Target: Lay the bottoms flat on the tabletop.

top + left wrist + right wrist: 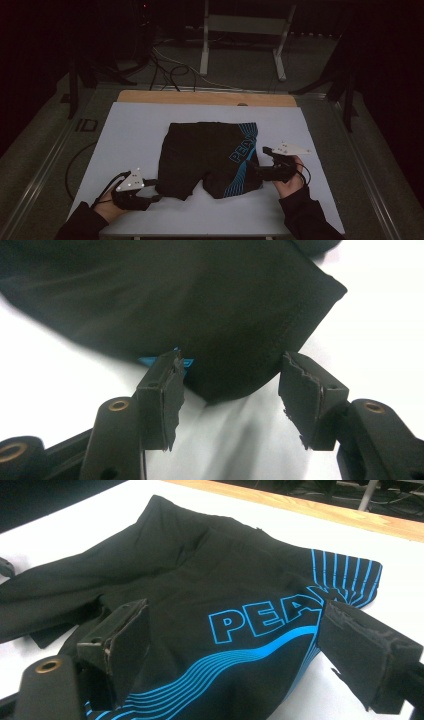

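Black shorts (210, 155) with blue stripes and blue lettering lie flat on the white table cover (130, 130). My left gripper (152, 192) sits low at the hem of the left leg. In the left gripper view the leg's rounded corner (200, 300) reaches in between the jaws of the left gripper (230, 390), and the pads stand apart from the cloth. My right gripper (257, 170) is at the outer edge of the right leg. In the right gripper view the printed leg (200, 580) lies between the right gripper's (235, 635) wide-spread jaws, which are open.
A strip of wooden tabletop (200, 97) shows beyond the white cover's far edge. Behind the table stand a light metal frame (245, 25) and loose cables (170, 70) on the floor. A metal rail (45, 170) runs along the left side.
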